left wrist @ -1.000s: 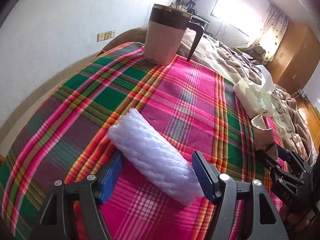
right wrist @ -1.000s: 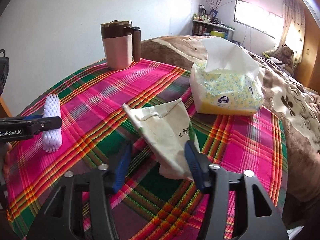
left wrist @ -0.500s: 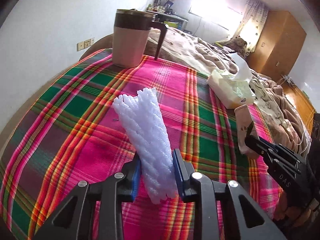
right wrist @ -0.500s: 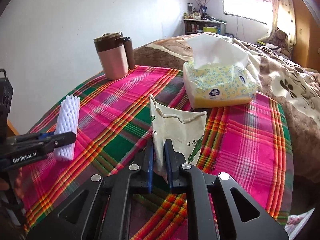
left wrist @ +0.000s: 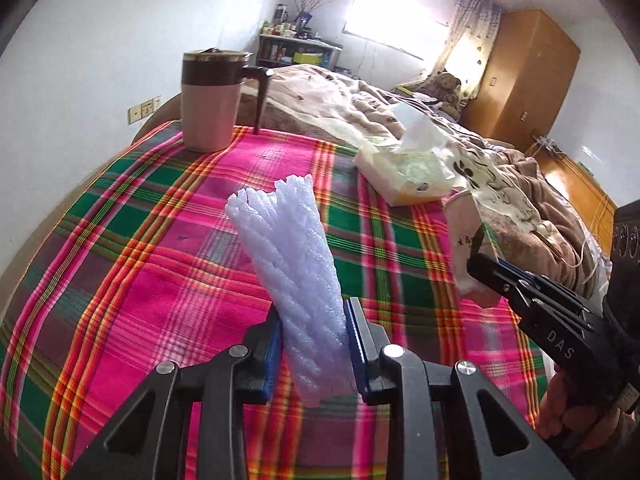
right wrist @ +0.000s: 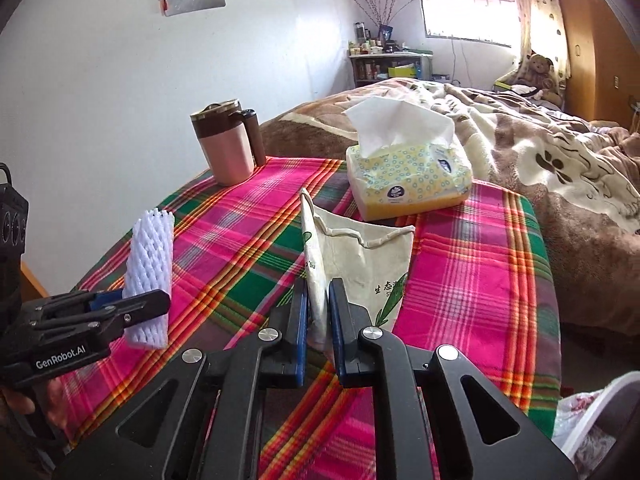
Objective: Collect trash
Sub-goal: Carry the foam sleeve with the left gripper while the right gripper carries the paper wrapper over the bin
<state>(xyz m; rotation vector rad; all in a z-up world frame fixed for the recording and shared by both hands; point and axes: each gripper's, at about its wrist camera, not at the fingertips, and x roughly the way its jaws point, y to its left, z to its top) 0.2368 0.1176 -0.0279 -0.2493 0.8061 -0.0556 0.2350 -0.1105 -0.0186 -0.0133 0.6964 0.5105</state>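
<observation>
Now both hands loaded. Left gripper [left wrist: 314, 346] clenched on lower end of white foam net sleeve [left wrist: 294, 268]; its long axis runs up and away from my fingers, tilted left, lifted off plaid cloth [left wrist: 132, 280]. Right gripper [right wrist: 318, 326] pinched on edge of cloth drawstring bag [right wrist: 360, 256], mouth facing up, just right of sleeve. Judgement: sleeve's free top must swing right, toward bag mouth; left hand nearer. Tissue pack [right wrist: 408, 178], mug [right wrist: 226, 142] well beyond.
</observation>
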